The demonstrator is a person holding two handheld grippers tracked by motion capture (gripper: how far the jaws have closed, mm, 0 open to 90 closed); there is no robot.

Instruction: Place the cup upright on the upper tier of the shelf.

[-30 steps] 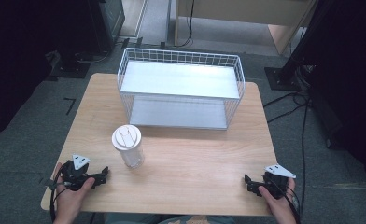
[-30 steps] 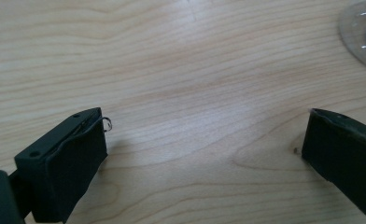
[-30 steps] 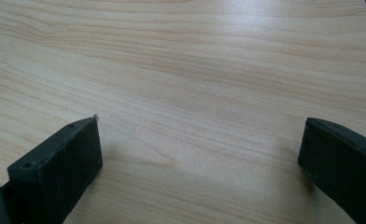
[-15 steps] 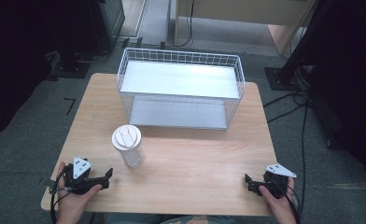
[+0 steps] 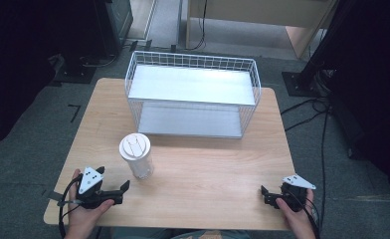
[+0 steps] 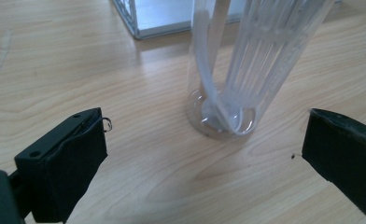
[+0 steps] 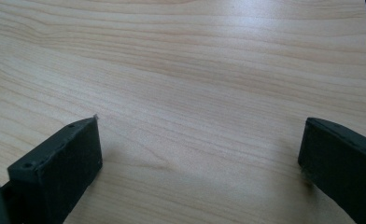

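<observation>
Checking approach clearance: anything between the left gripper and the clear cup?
Nothing visible. The left gripper is open, its jaws aimed at the clear cup, with bare table between them in the left gripper view. The wire basket sits behind the cup, out of the path.

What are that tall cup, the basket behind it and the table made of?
The cup looks like clear ribbed plastic: the table grain shows through its base in the left gripper view, and its lid is opaque white. The basket seems to be white-coated metal wire, going by its thin grid walls, with flat pale shelves. The table looks like light wood or wood-look laminate, matte with visible grain.
</observation>
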